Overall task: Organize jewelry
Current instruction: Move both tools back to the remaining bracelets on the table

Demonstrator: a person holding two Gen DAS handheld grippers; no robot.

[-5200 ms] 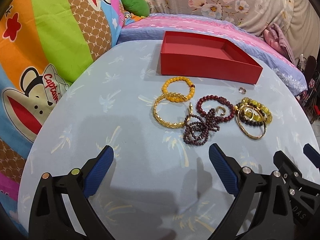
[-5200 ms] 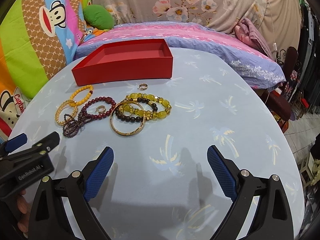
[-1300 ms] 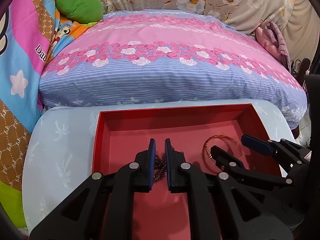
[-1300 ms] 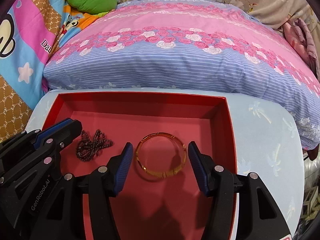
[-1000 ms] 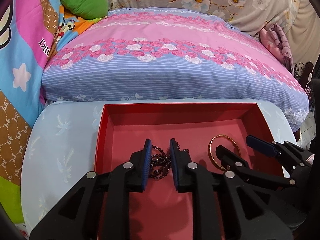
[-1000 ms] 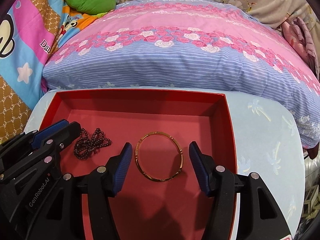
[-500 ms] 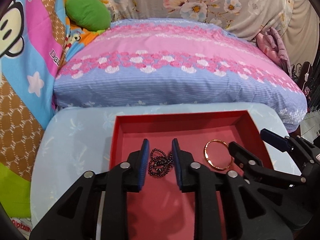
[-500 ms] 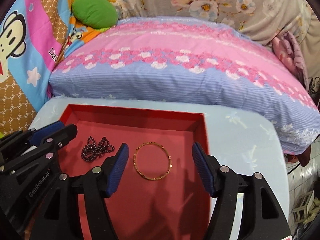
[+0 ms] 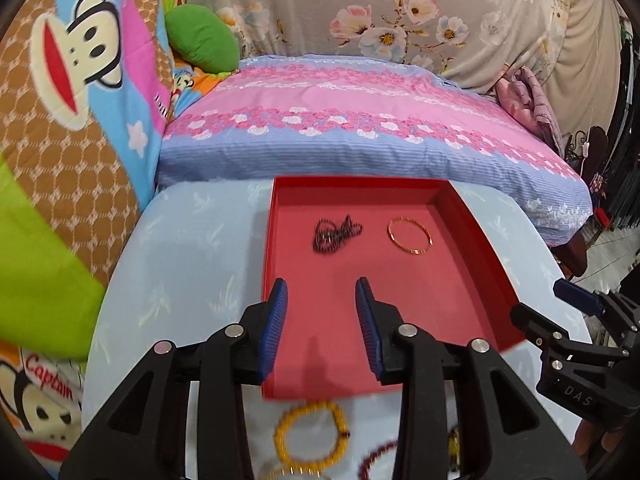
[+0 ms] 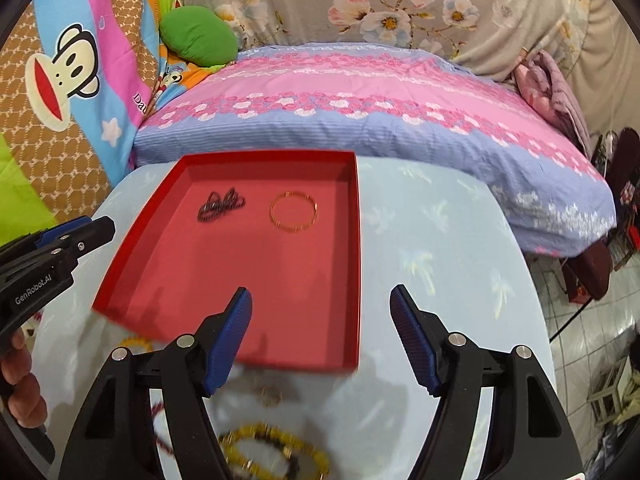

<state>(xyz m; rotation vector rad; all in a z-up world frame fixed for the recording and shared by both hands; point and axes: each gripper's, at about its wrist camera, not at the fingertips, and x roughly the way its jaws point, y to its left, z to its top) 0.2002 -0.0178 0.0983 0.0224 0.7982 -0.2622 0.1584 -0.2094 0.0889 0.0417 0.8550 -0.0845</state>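
Observation:
A red tray [image 9: 480,248] [image 10: 356,264] sits on the pale blue table. Inside lie a dark bead necklace [image 9: 335,233] [image 10: 221,205] and a thin gold bangle [image 9: 409,235] [image 10: 293,211]. My left gripper [image 9: 322,322] is open and empty, above the tray's near part. My right gripper [image 10: 322,334] is open and empty, over the tray's near right corner; it also shows in the left wrist view [image 9: 576,304]. On the table, near me, lie a yellow bead bracelet [image 9: 310,438], a dark red bead bracelet [image 9: 378,456], a small ring [image 10: 272,396] and yellow-green beads [image 10: 276,452].
A pink and blue pillow [image 9: 360,136] lies right behind the table. Cartoon cushions [image 9: 72,120] stand at the left. The table's right edge [image 10: 536,320] drops to a tiled floor.
Both grippers let go of the necklace and bangle in the tray, opened wider and pulled back toward me. The loose jewelry on the table has come back into view.

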